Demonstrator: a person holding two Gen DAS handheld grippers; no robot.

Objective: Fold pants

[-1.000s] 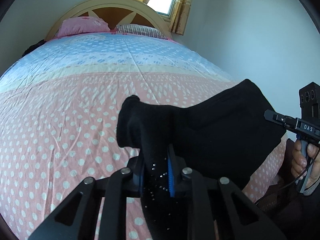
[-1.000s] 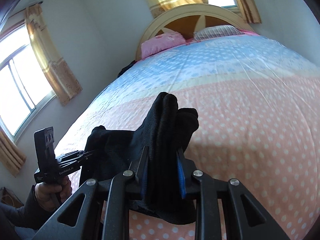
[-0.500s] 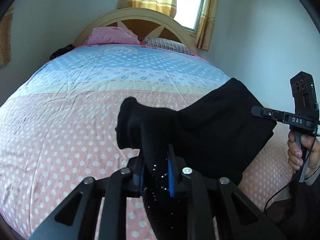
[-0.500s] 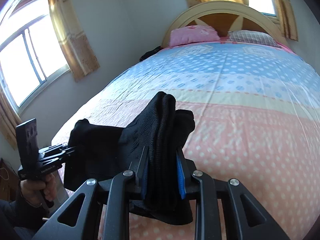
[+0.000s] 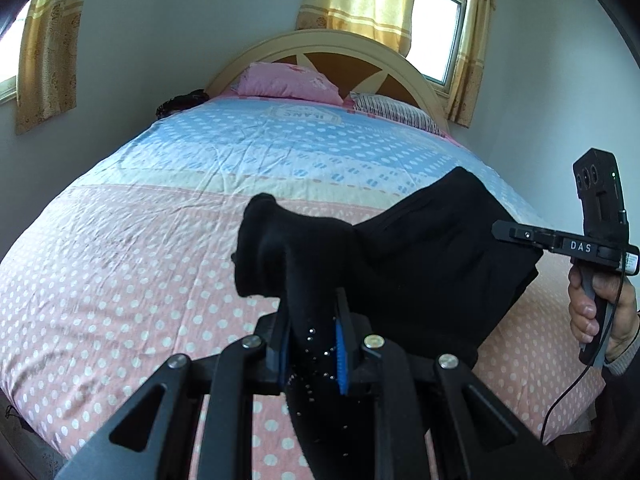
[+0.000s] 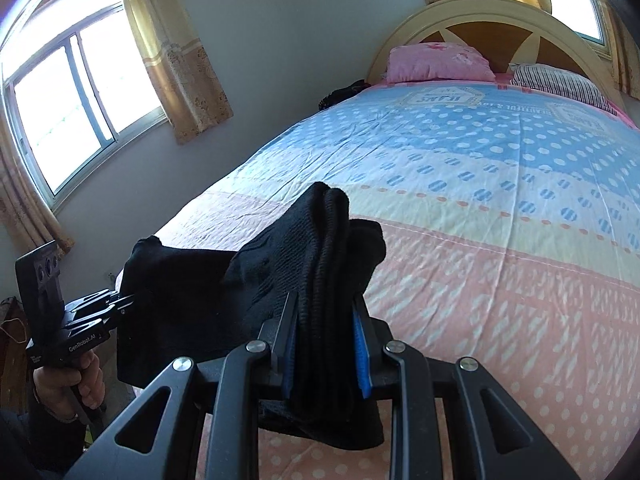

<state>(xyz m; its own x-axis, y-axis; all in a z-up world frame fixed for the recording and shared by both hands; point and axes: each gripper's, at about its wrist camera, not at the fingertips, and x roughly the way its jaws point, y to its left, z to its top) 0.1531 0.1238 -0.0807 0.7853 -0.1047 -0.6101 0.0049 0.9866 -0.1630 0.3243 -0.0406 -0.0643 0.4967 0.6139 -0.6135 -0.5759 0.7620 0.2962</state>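
Note:
The black pants (image 5: 432,264) hang stretched between both grippers above the near end of the bed. My left gripper (image 5: 310,332) is shut on one bunched end of the cloth, which carries small shiny studs. In the right wrist view my right gripper (image 6: 325,340) is shut on the other end of the pants (image 6: 316,264), a thick ribbed bundle sticking up past the blue pads. Each view shows the other gripper at the side: the right gripper (image 5: 516,234) clamped on the cloth's right edge, the left gripper (image 6: 120,304) on its left edge. The lower part of the pants is hidden behind the gripper arms.
The bed (image 5: 140,264) has a dotted sheet, pink near me and blue farther off. A pink pillow (image 5: 288,82) and a striped pillow (image 5: 396,114) lie by the headboard (image 5: 332,46). A dark object (image 5: 182,102) sits at the bed's far left corner. Curtained windows are on two walls.
Both grippers have swung across the foot of the bed with the pants held between them, so the headboard and windows shifted in both views. The grips on the cloth are unchanged.

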